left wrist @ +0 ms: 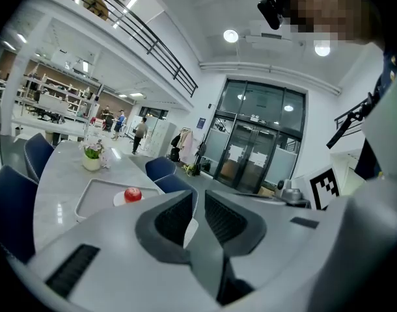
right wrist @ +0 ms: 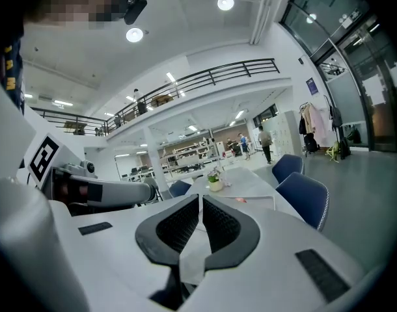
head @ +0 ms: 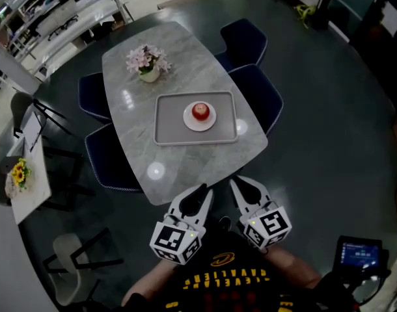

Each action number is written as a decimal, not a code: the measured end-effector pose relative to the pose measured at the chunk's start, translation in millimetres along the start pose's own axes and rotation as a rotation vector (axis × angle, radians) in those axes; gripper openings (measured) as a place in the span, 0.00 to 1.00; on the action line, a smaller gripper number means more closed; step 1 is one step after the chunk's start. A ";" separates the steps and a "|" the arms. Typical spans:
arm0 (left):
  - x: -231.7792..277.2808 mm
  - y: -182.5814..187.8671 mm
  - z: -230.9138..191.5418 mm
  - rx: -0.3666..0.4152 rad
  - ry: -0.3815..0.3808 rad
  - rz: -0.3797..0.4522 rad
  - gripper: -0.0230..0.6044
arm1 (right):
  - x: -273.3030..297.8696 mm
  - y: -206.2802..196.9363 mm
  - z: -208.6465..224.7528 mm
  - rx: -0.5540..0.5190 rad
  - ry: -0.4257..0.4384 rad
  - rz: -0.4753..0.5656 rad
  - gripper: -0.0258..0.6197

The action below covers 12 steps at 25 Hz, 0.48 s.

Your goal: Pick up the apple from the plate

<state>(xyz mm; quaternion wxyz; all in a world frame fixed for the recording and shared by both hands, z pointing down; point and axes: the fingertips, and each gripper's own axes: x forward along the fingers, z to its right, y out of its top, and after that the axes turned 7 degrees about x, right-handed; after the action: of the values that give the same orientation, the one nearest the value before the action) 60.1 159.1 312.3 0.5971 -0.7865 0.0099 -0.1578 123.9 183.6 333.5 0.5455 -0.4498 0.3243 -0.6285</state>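
A red apple (head: 200, 111) sits on a small white plate (head: 188, 119) on a grey tray (head: 163, 122) in the middle of the marble table (head: 136, 158). Both grippers hover side by side off the table's near corner, well short of the tray. In the left gripper view the apple (left wrist: 132, 194) lies ahead and to the left of my left gripper (left wrist: 198, 194) (head: 205, 188), whose jaws stand a narrow slit apart with nothing between them. The jaw tips of my right gripper (right wrist: 200, 197) (head: 241, 181) nearly touch and hold nothing. The apple (right wrist: 241, 200) shows small, just right of them.
A pot of pink flowers (head: 150, 65) stands at the table's far end. Dark blue chairs (head: 260, 95) (head: 109, 164) line both long sides. A small side table with sunflowers (head: 19, 174) is at the left. A handheld screen (head: 358, 255) is at the lower right.
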 end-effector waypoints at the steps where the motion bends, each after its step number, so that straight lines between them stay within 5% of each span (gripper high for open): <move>1: 3.4 4.3 -8.4 -0.002 -0.003 0.005 0.14 | 8.5 4.2 1.4 -0.004 -0.006 -0.001 0.05; 12: 26.0 35.9 -95.1 -0.031 -0.010 0.050 0.14 | 79.5 28.3 24.2 -0.010 -0.110 0.021 0.05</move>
<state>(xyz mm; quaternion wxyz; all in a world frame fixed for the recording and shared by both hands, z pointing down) 66.3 54.5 307.2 0.5887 -0.7958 0.0288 -0.1389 157.2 102.4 334.2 0.5669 -0.4830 0.3016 -0.5953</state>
